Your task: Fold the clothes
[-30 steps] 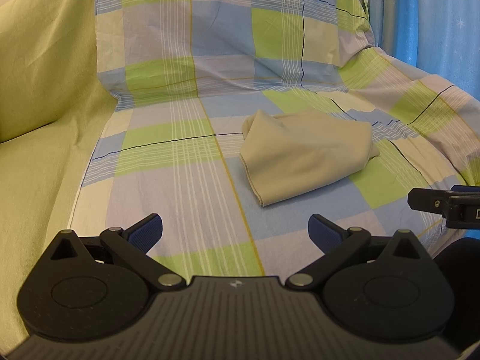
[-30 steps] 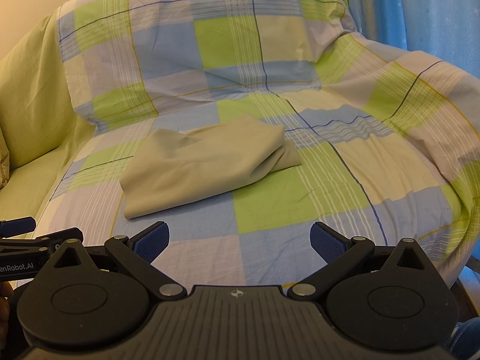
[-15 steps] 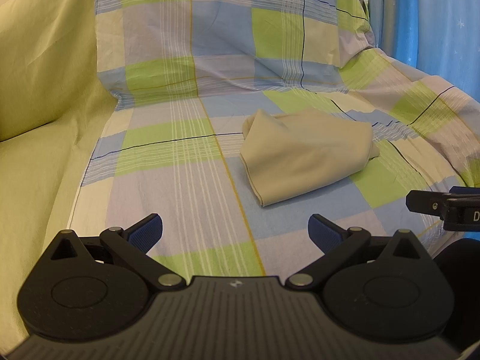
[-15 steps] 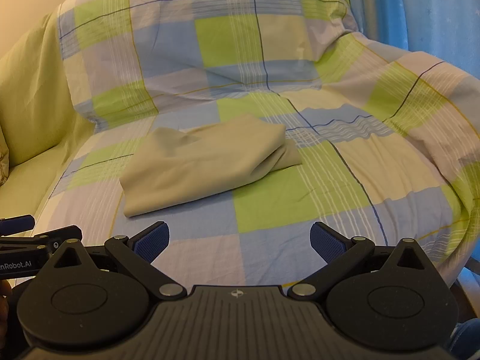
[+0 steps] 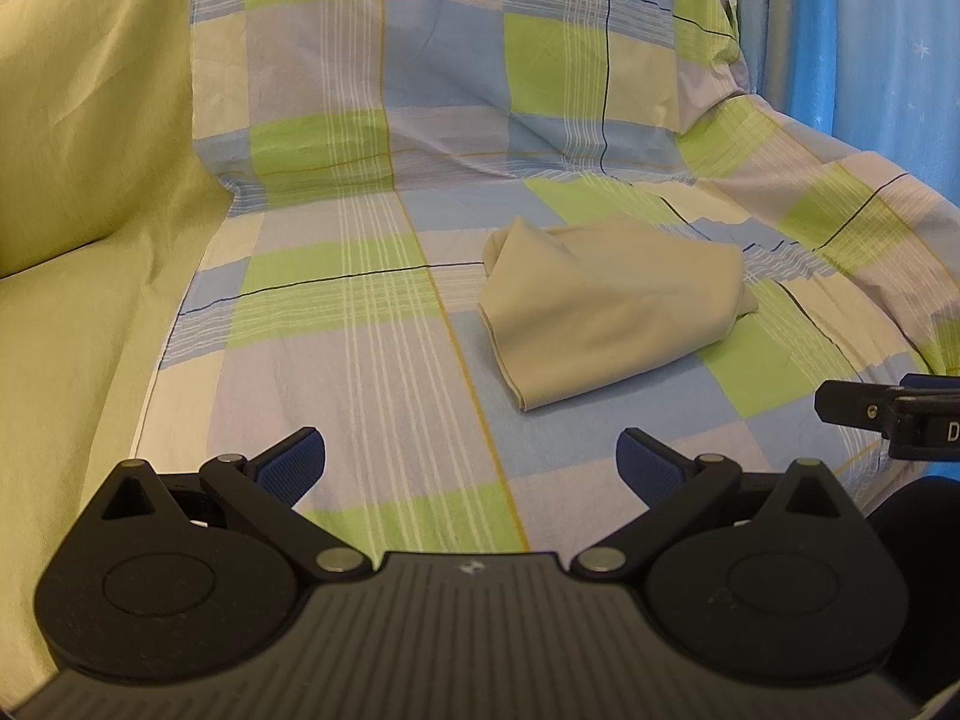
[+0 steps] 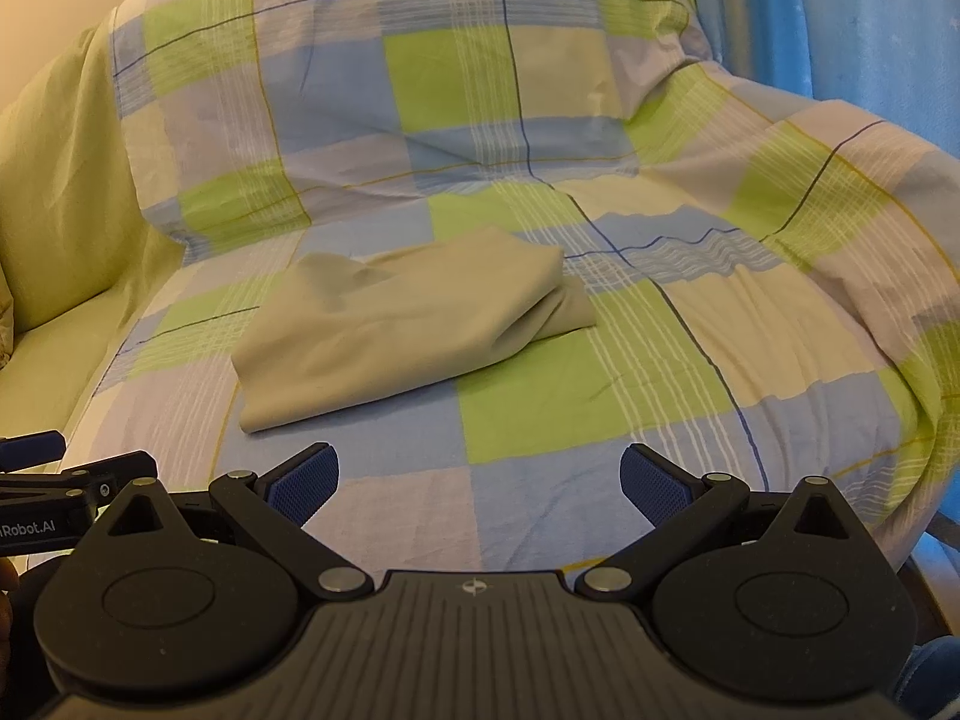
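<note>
A beige cloth (image 5: 606, 309) lies folded in a thick bundle on the checked sheet, ahead and to the right in the left wrist view. The same beige cloth (image 6: 408, 324) sits ahead and left of centre in the right wrist view. My left gripper (image 5: 471, 459) is open and holds nothing, well short of the cloth. My right gripper (image 6: 479, 477) is open too and holds nothing, a little back from the cloth's near edge. Each gripper shows at the edge of the other's view: the right gripper (image 5: 888, 414), the left gripper (image 6: 66, 480).
A checked blue, green and cream sheet (image 5: 372, 372) covers the seat and backrest of a sofa. A plain yellow-green cover (image 5: 78, 228) lies to the left. A blue curtain (image 6: 870, 24) hangs at the right. The sheet drops off over the armrest (image 6: 900, 372) on the right.
The frames barely differ; both grippers stay open and hold almost still, and the cloth has not moved.
</note>
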